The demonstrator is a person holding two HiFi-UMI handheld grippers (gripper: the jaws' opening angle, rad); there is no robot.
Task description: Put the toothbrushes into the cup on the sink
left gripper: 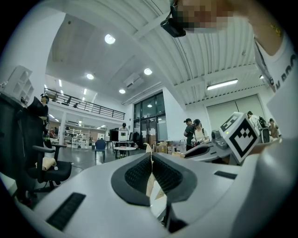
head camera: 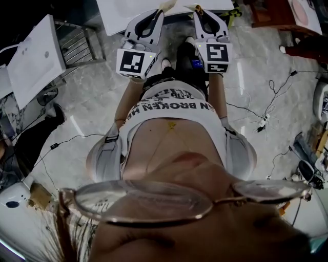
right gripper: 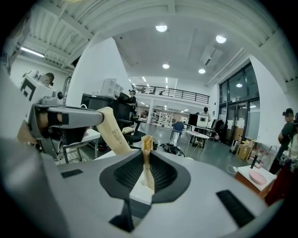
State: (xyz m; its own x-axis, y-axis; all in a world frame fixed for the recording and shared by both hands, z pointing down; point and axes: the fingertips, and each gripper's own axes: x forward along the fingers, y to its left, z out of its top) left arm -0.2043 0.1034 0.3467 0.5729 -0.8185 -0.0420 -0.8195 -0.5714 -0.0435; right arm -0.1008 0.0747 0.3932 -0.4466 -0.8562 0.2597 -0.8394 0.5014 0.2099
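Toothbrushes held one per gripper; cup in no view. White desk lies just ahead. Left gripper jaws closed on a pale toothbrush handle; right gripper jaws grip the other. Judgement: find the cup first, bring each brush upright over its rim, and release one at a time.
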